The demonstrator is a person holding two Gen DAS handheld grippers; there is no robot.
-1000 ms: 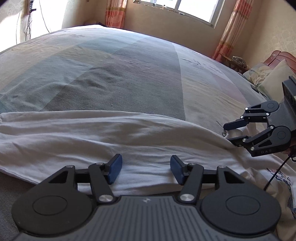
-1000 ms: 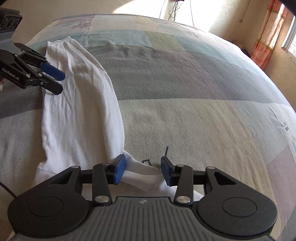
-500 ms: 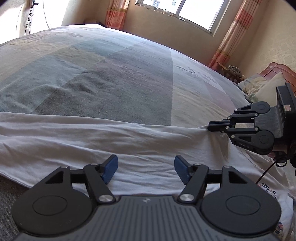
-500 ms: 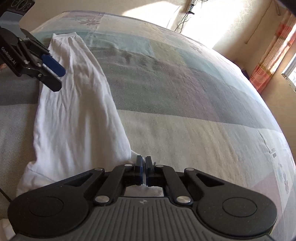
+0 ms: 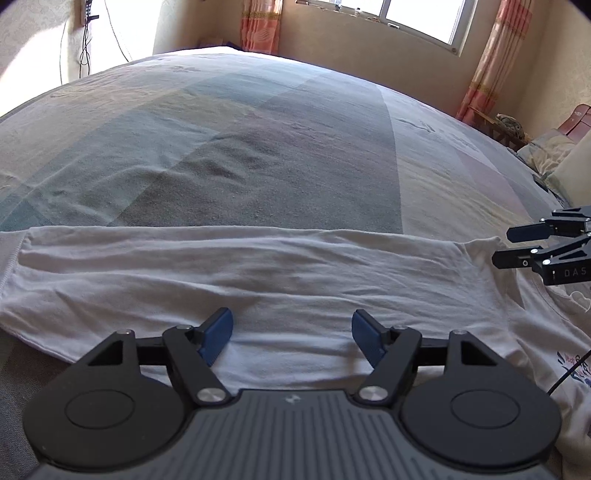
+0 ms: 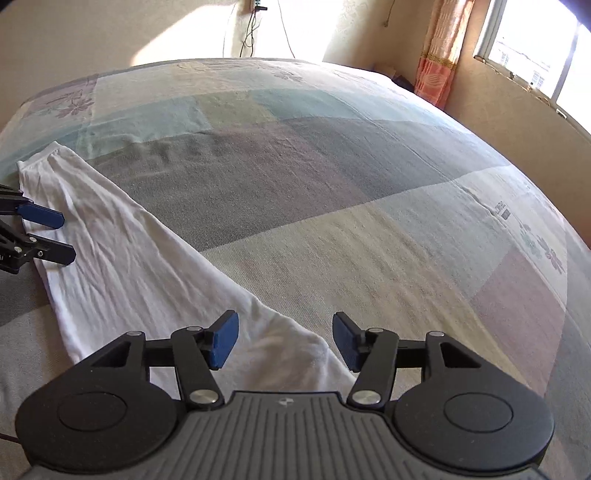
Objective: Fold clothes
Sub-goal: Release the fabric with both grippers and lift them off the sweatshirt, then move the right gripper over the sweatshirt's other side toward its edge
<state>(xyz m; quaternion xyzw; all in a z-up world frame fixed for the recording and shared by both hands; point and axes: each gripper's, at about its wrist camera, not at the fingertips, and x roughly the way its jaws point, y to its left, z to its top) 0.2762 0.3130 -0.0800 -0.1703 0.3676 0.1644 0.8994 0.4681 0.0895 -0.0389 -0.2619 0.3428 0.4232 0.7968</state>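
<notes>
A big bed (image 5: 295, 147) fills both views, spread with a patchwork cover (image 6: 332, 203) of grey, teal, cream and mauve blocks, some with printed flower motifs near the edges. Across it lies the white garment (image 5: 277, 280), a long-sleeved top stretched out flat along the near side of the bed, wrinkled all over, with a ribbed cuff at the far left end in the left wrist view and a smooth folded edge running along its far side. Down at the right edge of that view there's a coloured print on the chest with blue and red lettering, but it is cut off and too small to read. The left gripper (image 5: 291, 338) hovers low over the middle of the sleeve, blue pads spread wide, nothing between them. The right gripper (image 6: 283, 339) sits over the shoulder end of the white fabric, jaws also wide apart and empty. On the right gripper as seen from the left wrist (image 5: 517, 245), white letters "DAS" show on the black body before the frame cuts them off. Beyond the bed, orange curtains (image 5: 258, 26) hang by a bright window (image 5: 417, 14), and pillows (image 5: 550, 151) sit at the far right.
</notes>
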